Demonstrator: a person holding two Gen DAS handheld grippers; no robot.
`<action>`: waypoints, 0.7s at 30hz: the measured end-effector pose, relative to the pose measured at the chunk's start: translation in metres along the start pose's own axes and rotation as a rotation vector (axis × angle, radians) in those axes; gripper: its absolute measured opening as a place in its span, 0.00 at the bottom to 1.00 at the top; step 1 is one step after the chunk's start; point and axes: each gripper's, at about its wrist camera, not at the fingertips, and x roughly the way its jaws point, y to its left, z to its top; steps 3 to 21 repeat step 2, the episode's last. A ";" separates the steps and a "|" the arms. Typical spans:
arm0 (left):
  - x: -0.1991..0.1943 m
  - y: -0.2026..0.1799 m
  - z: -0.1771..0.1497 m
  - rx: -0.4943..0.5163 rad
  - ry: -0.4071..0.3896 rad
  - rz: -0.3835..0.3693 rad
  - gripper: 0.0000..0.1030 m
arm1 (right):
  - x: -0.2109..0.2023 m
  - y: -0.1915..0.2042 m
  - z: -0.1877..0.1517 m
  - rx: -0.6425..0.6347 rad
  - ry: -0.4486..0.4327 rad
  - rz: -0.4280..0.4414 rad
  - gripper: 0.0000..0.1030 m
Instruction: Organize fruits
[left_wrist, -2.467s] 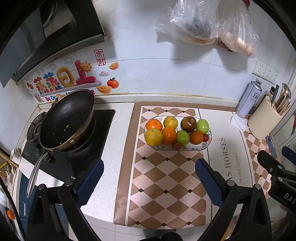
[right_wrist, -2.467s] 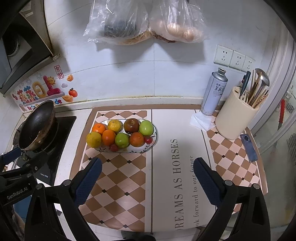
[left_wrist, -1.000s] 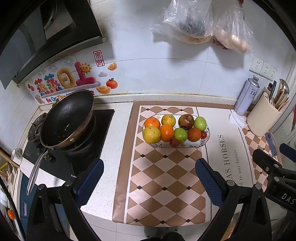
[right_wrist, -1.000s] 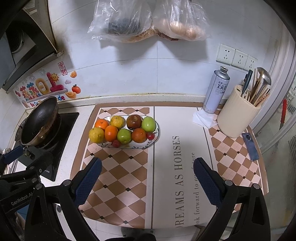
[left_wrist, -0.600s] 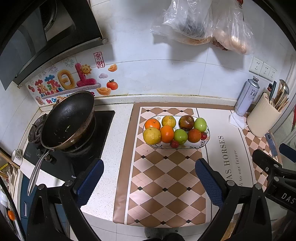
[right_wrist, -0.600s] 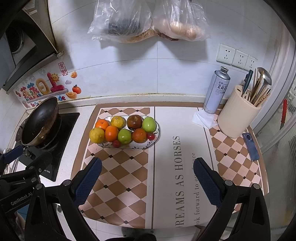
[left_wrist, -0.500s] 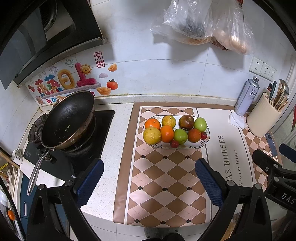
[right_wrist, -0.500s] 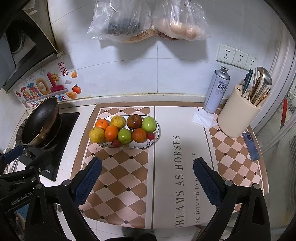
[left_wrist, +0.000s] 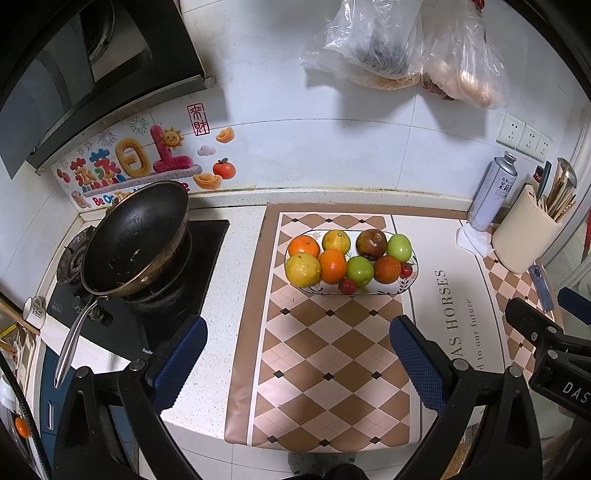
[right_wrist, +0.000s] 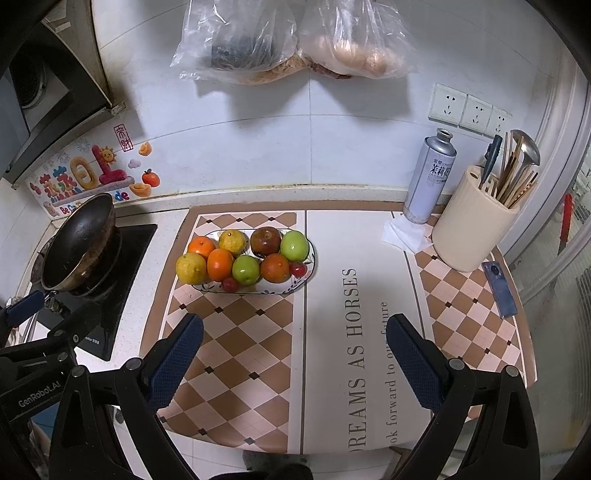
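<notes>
Blue-padded left gripper (left_wrist: 297, 352) spread wide, empty, above checkered mat (left_wrist: 325, 369); fruit plate (left_wrist: 410, 282) beyond, black pan (left_wrist: 136, 236) to its left.
Right view: right gripper (right_wrist: 295, 352) equally wide, empty; plate (right_wrist: 308, 273) ahead-left, utensil holder (right_wrist: 472, 236) far right.

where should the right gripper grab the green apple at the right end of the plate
Come down from above on the green apple and close across its round middle front to back. Its right side by the plate rim is free, but the dark red fruit touches its left, so a left-right pinch looks crowded. The right gripper is open.
</notes>
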 end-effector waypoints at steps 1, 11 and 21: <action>0.000 0.000 0.000 0.000 -0.001 -0.002 0.98 | 0.000 0.000 0.000 -0.001 0.000 -0.001 0.98; -0.001 0.000 0.000 -0.001 -0.003 -0.002 0.98 | 0.000 0.000 0.000 0.000 0.000 0.000 0.98; -0.001 0.000 0.000 -0.001 -0.003 -0.002 0.98 | 0.000 0.000 0.000 0.000 0.000 0.000 0.98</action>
